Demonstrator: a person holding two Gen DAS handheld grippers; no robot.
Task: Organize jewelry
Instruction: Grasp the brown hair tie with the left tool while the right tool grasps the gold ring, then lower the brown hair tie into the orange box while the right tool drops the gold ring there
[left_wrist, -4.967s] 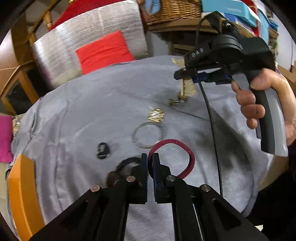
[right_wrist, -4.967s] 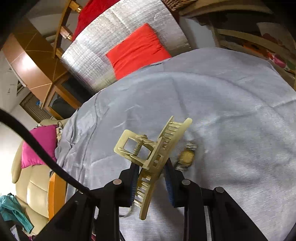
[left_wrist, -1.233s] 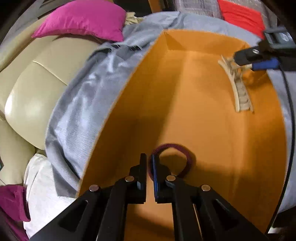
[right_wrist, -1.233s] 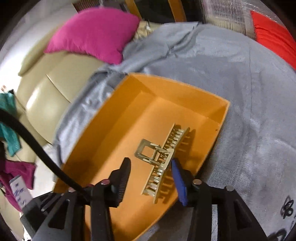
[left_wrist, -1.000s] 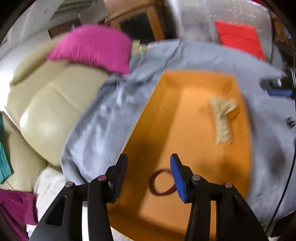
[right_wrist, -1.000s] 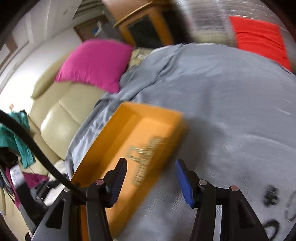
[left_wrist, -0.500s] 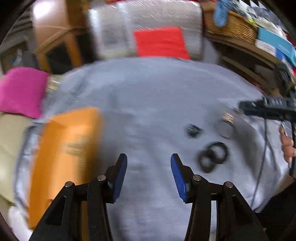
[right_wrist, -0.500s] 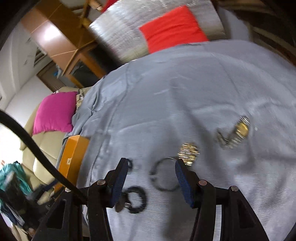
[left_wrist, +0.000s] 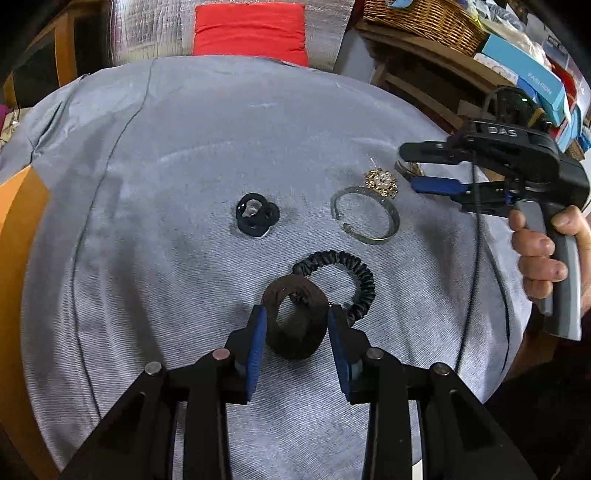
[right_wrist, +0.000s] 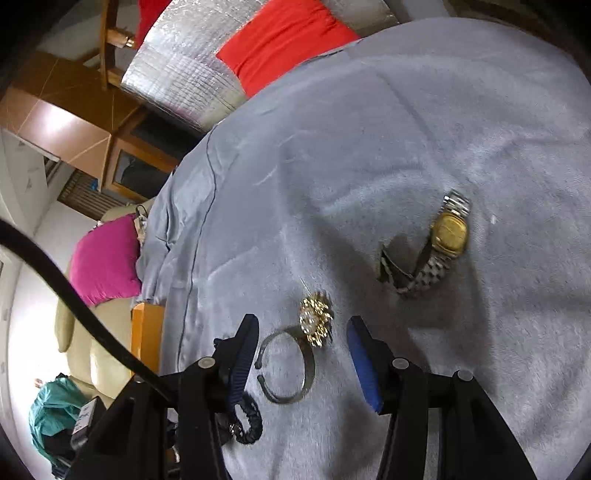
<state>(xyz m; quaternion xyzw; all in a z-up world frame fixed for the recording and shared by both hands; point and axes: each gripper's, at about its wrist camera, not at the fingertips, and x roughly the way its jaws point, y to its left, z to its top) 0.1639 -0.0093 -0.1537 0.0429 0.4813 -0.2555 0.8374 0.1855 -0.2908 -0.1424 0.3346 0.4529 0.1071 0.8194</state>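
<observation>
My left gripper (left_wrist: 297, 332) points down at a dark brown scrunchie (left_wrist: 306, 343) lying on the grey cloth (left_wrist: 184, 147). Its jaws are closing with the scrunchie between the blue pads; the scrunchie still looks round, not squeezed. A thin black ruffled hair tie (left_wrist: 364, 280) overlaps it behind. My right gripper (right_wrist: 303, 354) is open over a silver bangle (right_wrist: 308, 373) and a gold brooch (right_wrist: 316, 323), touching neither. A gold-faced watch (right_wrist: 447, 232) lies further right. In the left wrist view the right gripper (left_wrist: 408, 168) hovers by the brooch (left_wrist: 382, 182) and bangle (left_wrist: 391, 221).
A small black hair tie (left_wrist: 256, 216) lies left of the bangle. The orange box (left_wrist: 18, 221) sits at the cloth's left edge. A red-and-silver cushion (left_wrist: 251, 33) stands behind, with shelves and a basket (left_wrist: 424, 18) at the right. A hand (left_wrist: 539, 258) holds the right gripper.
Both grippers let go in the orange box, leaving the maroon hair tie and claw clip there, then swung right over the cloth. The left jaws have narrowed around the brown scrunchie.
</observation>
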